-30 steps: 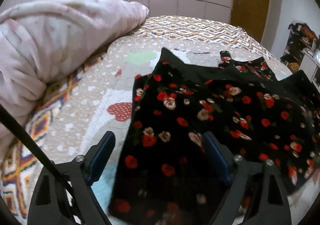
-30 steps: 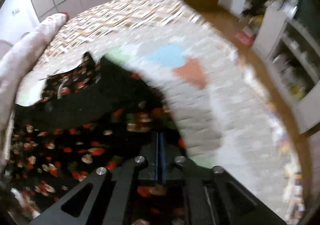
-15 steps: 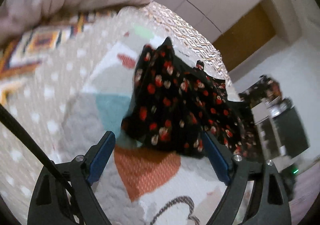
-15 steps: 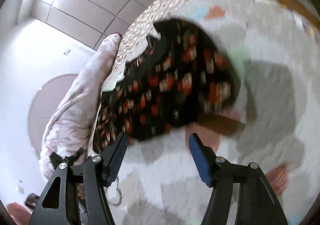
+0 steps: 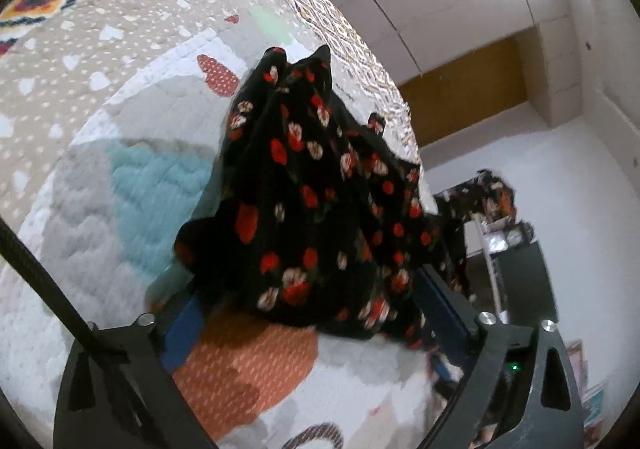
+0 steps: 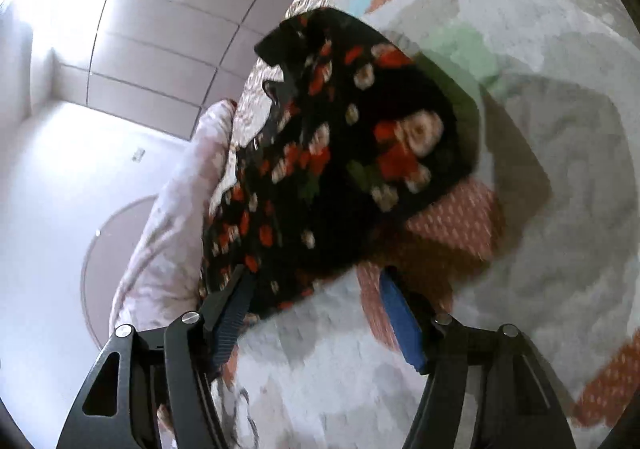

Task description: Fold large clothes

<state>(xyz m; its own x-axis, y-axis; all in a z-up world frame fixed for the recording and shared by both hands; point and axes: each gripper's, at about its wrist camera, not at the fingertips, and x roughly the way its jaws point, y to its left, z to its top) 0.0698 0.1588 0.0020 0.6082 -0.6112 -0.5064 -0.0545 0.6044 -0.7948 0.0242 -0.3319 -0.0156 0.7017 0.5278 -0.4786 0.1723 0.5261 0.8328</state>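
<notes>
While the black garment printed with red and cream flowers [image 5: 312,209] lies bunched on the quilted patchwork bedspread [image 5: 120,177], both tools sit low over its near hem. The left hand-held gripper [image 5: 308,313] is spread wide, and its jaws have just been opening; the hem sits between its blue pads [image 5: 182,333], but I cannot see either pad pressing on it. The right hand-held gripper [image 6: 320,313] is also spread – its jaws have just been opening from fully pressed together – and the cloth lies just ahead, its edge overlapping the left-hand pad in the blurred view; whether it touches is unclear.

The garment is ahead of both tools, running away toward the pale pink rolled duvet [image 6: 168,209] at the far side of the bed.

Several things could go wrong from here, as I judge it. The cloth is heaped in several layers, so a pinch at the hem may catch only the top ply – or all of them plus the bedspread – and the fold would come up crooked. Thin, slippery fabric may slide out of wide pads closing unevenly. If the two tools grip at unequal points along the hem, the fold skews.
</notes>
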